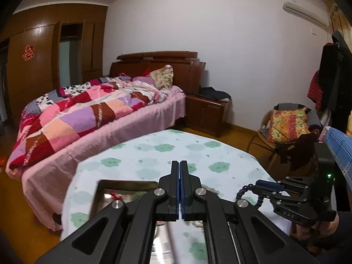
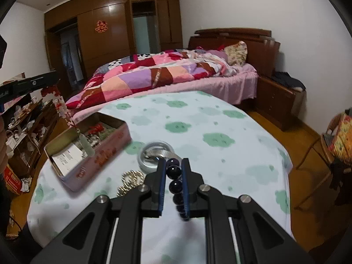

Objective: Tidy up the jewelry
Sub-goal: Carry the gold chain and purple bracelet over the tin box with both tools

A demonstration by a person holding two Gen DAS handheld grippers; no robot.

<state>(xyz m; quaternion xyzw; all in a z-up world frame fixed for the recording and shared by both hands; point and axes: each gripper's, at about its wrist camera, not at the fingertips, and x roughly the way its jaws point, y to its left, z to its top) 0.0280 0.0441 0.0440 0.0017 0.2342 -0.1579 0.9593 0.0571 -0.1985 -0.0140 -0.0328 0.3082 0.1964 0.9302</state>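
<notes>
Left gripper (image 1: 179, 165): matte black linkage arms, round silver pivot screws, straight black fingers (image 1: 174, 176) lined with blue pads. Right gripper (image 2: 173, 167): same black build, silver screws, blue-padded fingers (image 2: 162, 176). Beside the left gripper, the right one's body shows a small green light and embossed "045". Behind that light, a blue checked sleeve (image 1: 338, 149).
</notes>
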